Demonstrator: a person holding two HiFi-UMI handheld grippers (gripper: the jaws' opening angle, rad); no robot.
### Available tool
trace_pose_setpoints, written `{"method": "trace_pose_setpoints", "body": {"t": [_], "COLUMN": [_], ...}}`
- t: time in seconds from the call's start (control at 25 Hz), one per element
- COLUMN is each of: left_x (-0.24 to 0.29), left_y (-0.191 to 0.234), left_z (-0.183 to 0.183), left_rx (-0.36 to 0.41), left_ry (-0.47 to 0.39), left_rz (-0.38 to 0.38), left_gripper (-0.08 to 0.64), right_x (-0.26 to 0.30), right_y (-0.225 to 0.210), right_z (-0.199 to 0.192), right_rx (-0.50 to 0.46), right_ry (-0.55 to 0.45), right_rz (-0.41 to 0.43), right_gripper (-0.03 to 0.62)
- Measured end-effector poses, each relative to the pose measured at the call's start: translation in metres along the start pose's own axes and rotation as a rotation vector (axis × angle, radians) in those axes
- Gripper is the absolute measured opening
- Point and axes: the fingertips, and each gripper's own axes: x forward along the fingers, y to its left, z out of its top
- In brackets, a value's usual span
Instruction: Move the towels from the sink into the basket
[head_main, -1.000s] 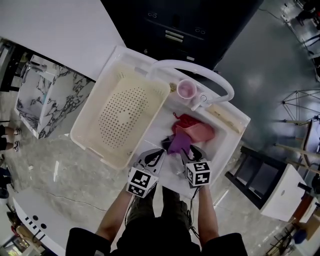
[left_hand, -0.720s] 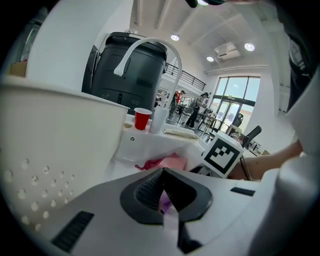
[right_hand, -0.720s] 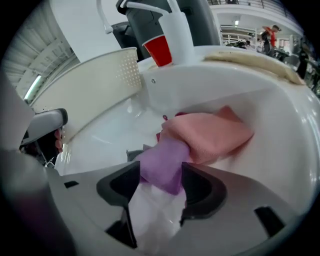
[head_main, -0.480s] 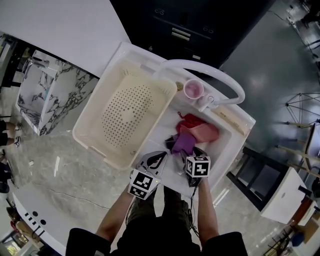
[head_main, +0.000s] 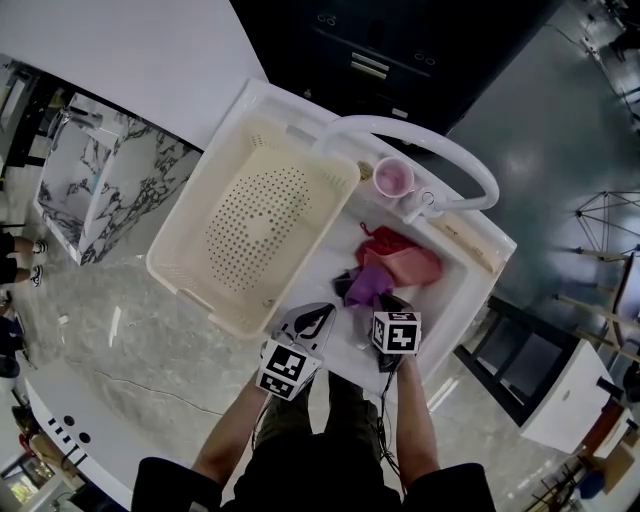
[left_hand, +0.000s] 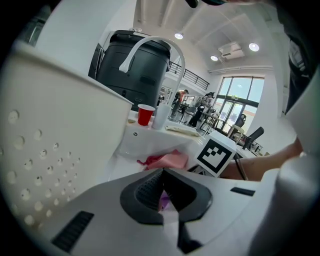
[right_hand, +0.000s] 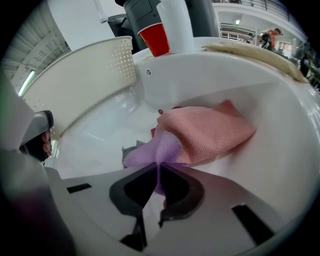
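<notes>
Several towels lie in a heap in the white sink (head_main: 470, 290): a purple towel (head_main: 368, 285), a pink towel (head_main: 405, 265), a red towel (head_main: 378, 240) and a dark grey one (head_main: 345, 283). My right gripper (head_main: 385, 305) is low in the sink, its jaws closing on the purple towel (right_hand: 155, 150), and a fold of it is pinched between the tips (right_hand: 159, 165). The pink towel (right_hand: 205, 132) lies just behind. My left gripper (head_main: 318, 312) hovers by the sink's near edge beside the basket (head_main: 190, 275), shut and empty (left_hand: 162, 171).
The cream perforated basket stands left of the sink, nothing in it. A white arched faucet (head_main: 440, 140) spans the sink's far side, with a red cup (head_main: 393, 177) beside it. A beige cloth (head_main: 465, 240) lies on the sink's right rim. Grey marble floor lies below.
My right gripper has edged forward to the purple towel and pinched a fold of it. The left gripper has stayed in place.
</notes>
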Motion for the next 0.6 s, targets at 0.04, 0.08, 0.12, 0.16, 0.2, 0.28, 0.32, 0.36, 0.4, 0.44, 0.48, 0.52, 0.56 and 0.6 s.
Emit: {"method": "trace_pose_setpoints", "body": {"t": [0.04, 0.08, 0.12, 0.16, 0.2, 0.28, 0.32, 0.36, 0.4, 0.44, 0.48, 0.52, 0.56, 0.6], "left_x": [-0.001, -0.001, -0.002, -0.002, -0.002, -0.003, -0.004, -0.005, -0.006, -0.008, -0.009, -0.011, -0.013, -0.015], "left_y": [0.000, -0.001, -0.002, -0.003, -0.004, -0.005, -0.006, -0.007, -0.008, -0.009, -0.011, -0.012, -0.014, -0.017], "left_z": [0.000, -0.001, -0.001, 0.000, 0.001, 0.005, 0.008, 0.010, 0.012, 0.014, 0.016, 0.019, 0.022, 0.026], "left_rx": [0.000, 0.000, 0.000, 0.000, 0.002, 0.006, 0.007, 0.010, 0.013, 0.018, 0.024, 0.029, 0.032, 0.031], "left_ry": [0.000, -0.001, -0.002, -0.004, -0.007, -0.018, -0.025, -0.032, -0.039, -0.045, -0.052, -0.059, -0.065, -0.074], "left_rz": [0.003, 0.005, 0.007, 0.009, 0.012, 0.018, 0.023, 0.027, 0.032, 0.037, 0.042, 0.047, 0.050, 0.051], "left_gripper": [0.005, 0.005, 0.005, 0.005, 0.005, 0.005, 0.005, 0.005, 0.005, 0.005, 0.005, 0.005, 0.005, 0.005], "right_x": [-0.002, -0.003, -0.005, -0.008, -0.011, -0.018, -0.022, -0.027, -0.033, -0.040, -0.046, -0.054, -0.061, -0.068], "right_y": [0.001, 0.002, 0.003, 0.003, 0.003, 0.003, 0.003, 0.003, 0.003, 0.003, 0.003, 0.004, 0.004, 0.005], "right_z": [0.001, 0.002, 0.004, 0.006, 0.009, 0.015, 0.019, 0.022, 0.025, 0.028, 0.033, 0.037, 0.041, 0.045], "right_rx": [0.001, 0.000, -0.002, -0.006, -0.012, -0.024, -0.029, -0.033, -0.035, -0.036, -0.038, -0.042, -0.048, -0.054], "right_ry": [-0.010, -0.019, -0.030, -0.041, -0.053, -0.081, -0.099, -0.118, -0.140, -0.163, -0.188, -0.211, -0.232, -0.251], "right_rz": [0.010, 0.018, 0.024, 0.029, 0.034, 0.039, 0.040, 0.041, 0.043, 0.047, 0.050, 0.052, 0.052, 0.052], "right_gripper": [0.044, 0.043, 0.043, 0.043, 0.043, 0.043, 0.041, 0.041, 0.041, 0.041, 0.041, 0.041, 0.041, 0.041]}}
